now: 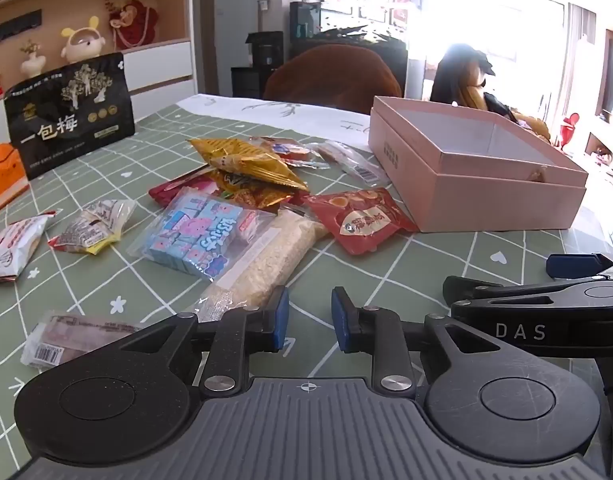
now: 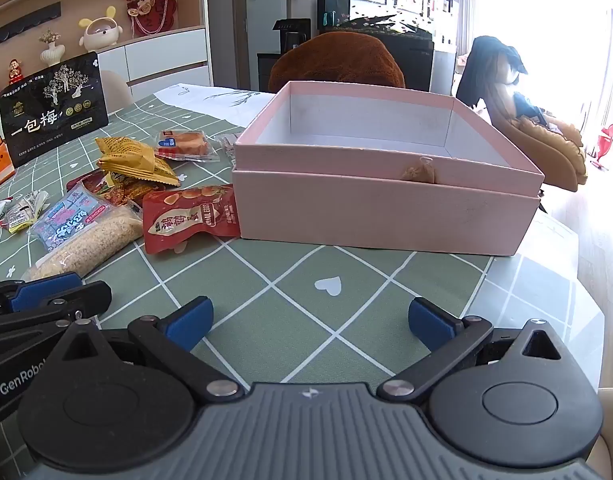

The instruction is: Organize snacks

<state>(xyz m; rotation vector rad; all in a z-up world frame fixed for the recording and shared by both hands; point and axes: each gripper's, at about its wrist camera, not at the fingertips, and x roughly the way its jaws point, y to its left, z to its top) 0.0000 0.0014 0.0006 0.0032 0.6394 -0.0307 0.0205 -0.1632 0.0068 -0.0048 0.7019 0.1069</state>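
Observation:
An open, empty pink box [image 1: 502,196] [image 2: 386,216] stands on the green checked tablecloth [image 2: 298,280]. A pile of snacks lies to its left: a red pouch [image 1: 358,220] [image 2: 190,216] touching the box, a blue pack [image 1: 198,236] [image 2: 66,220], a long pale grain bar [image 1: 266,256] [image 2: 90,248] and a yellow bag [image 1: 246,160] [image 2: 134,160]. My left gripper [image 1: 309,318] hovers just short of the grain bar, jaws nearly together, holding nothing. My right gripper [image 2: 309,322] stands wide open over bare cloth in front of the box.
A tall black bag [image 1: 70,112] stands at the back left beside an orange box [image 1: 2,176]. Small packets [image 1: 90,228] and a clear wrapped one [image 1: 78,336] lie at the left. A brown chair back [image 2: 338,64] rises behind the table. The table edge runs at the right [image 2: 586,280].

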